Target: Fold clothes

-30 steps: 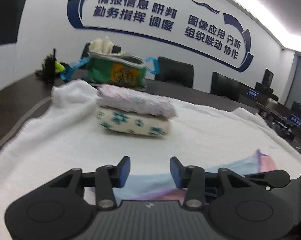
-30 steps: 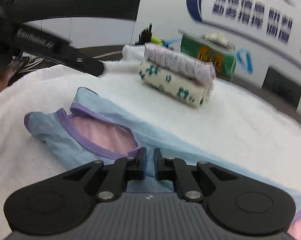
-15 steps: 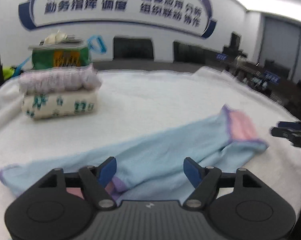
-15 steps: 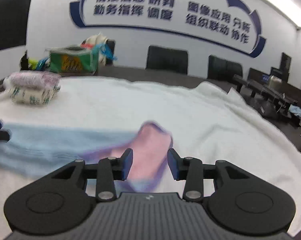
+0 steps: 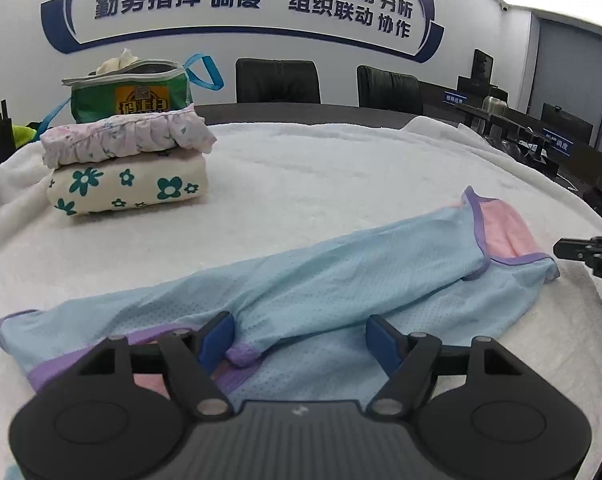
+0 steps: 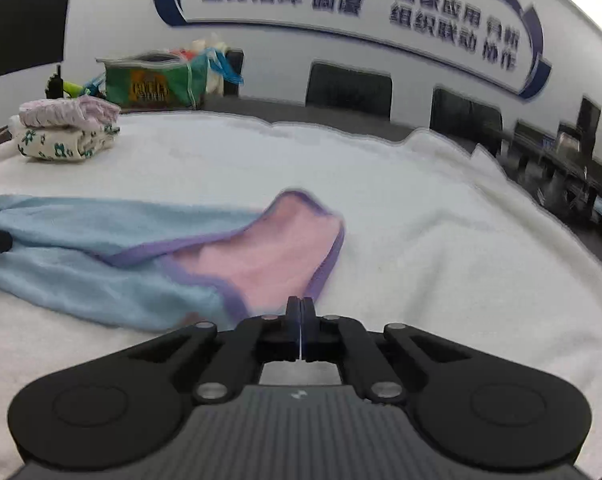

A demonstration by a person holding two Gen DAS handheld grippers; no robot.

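A light blue garment (image 5: 341, 276) with purple trim and pink lining lies stretched across the white towel (image 5: 321, 168). My left gripper (image 5: 301, 336) is open over its left end, the jaws wide apart above the fabric. In the right wrist view the same garment (image 6: 141, 248) lies ahead, its pink end (image 6: 269, 256) nearest. My right gripper (image 6: 299, 310) is shut just at the purple hem of that end; I cannot tell whether cloth is pinched. It also shows at the right edge of the left wrist view (image 5: 589, 252).
Two folded garments are stacked at the far left (image 5: 129, 164), a floral cream one under a pink ruffled one. A green bag (image 5: 133, 92) stands behind them. Black chairs (image 5: 277, 80) and dark desks line the far side.
The right gripper has closed from open at the garment's pink end. The left gripper has stayed open and has settled over the garment's left end. The garment now lies stretched out.
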